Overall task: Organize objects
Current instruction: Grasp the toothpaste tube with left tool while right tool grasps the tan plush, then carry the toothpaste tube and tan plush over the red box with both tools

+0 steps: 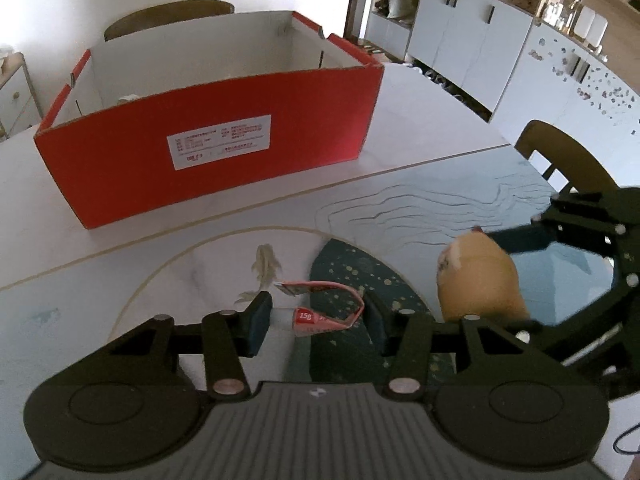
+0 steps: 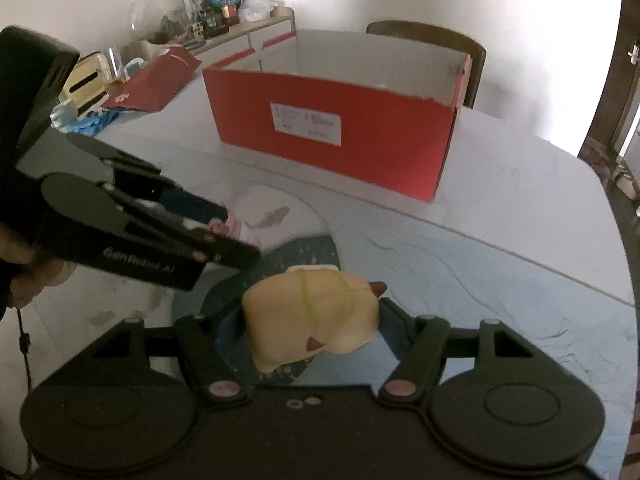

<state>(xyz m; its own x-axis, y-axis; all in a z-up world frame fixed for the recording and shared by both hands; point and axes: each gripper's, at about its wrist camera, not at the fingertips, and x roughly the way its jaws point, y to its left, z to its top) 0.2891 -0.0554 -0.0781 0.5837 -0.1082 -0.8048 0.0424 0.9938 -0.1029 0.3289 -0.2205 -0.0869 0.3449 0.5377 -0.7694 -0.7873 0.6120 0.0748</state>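
Note:
An open red cardboard box [image 1: 208, 148] with a white label stands on the table ahead; it also shows in the right wrist view [image 2: 332, 140]. My left gripper [image 1: 316, 320] is shut on a bent pink-and-white tube [image 1: 320, 312] marked 15g, held above the table. My right gripper [image 2: 310, 328] is shut on a beige soft toy [image 2: 312, 316] with green bands. The toy [image 1: 476, 284] and the right gripper [image 1: 580, 248] show at the right of the left wrist view. The left gripper [image 2: 228, 228] appears at the left of the right wrist view, near the toy.
The white table [image 2: 500, 208] has a blue patterned mat [image 1: 440, 208] under both grippers. A red bag [image 2: 156, 80] and clutter lie at its far left corner. Chairs stand behind the box [image 2: 424, 34] and at the right [image 1: 560, 156]. White cabinets [image 1: 472, 48] line the wall.

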